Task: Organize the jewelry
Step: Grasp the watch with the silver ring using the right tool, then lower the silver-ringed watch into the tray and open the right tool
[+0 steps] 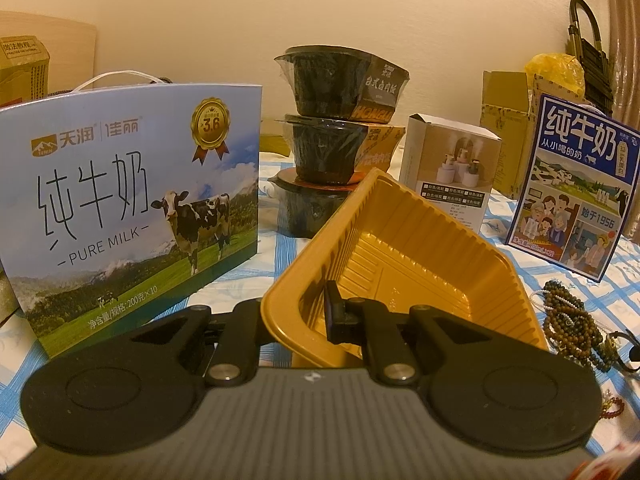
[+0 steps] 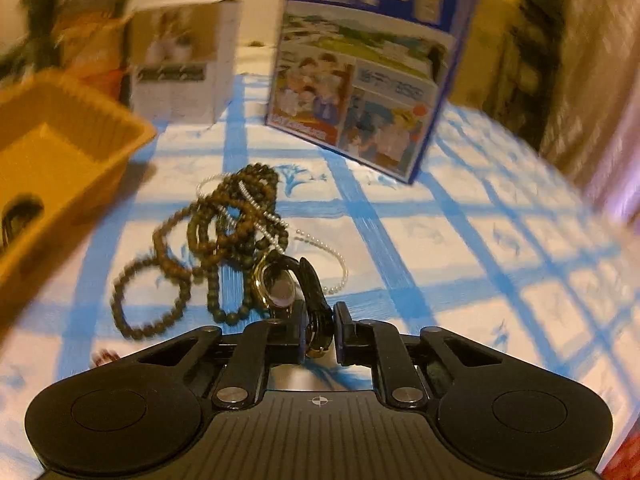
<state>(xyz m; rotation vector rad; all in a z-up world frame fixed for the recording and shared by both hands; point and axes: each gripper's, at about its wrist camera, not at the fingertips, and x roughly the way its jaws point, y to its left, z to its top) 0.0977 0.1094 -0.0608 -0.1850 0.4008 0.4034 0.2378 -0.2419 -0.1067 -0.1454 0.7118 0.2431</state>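
My left gripper [image 1: 300, 316] is shut on the near wall of a yellow plastic tray [image 1: 404, 256] and holds it tilted above the table. The tray also shows at the left of the right wrist view [image 2: 68, 152]. My right gripper [image 2: 320, 332] is shut on the black strap of a gold-rimmed watch [image 2: 278, 284]. Beyond the watch lies a tangled pile of brown bead bracelets [image 2: 224, 236] with a white pearl strand [image 2: 324, 248] on the blue-checked cloth. The beads also show at the right of the left wrist view [image 1: 572, 320].
A large milk carton [image 1: 128, 200] stands at left. Stacked black bowls [image 1: 332, 140] stand behind the tray. A white box [image 1: 452, 176] [image 2: 184, 64] and a blue milk box [image 1: 580, 184] [image 2: 368, 64] stand at the back. Red beads [image 1: 612, 404] lie at right.
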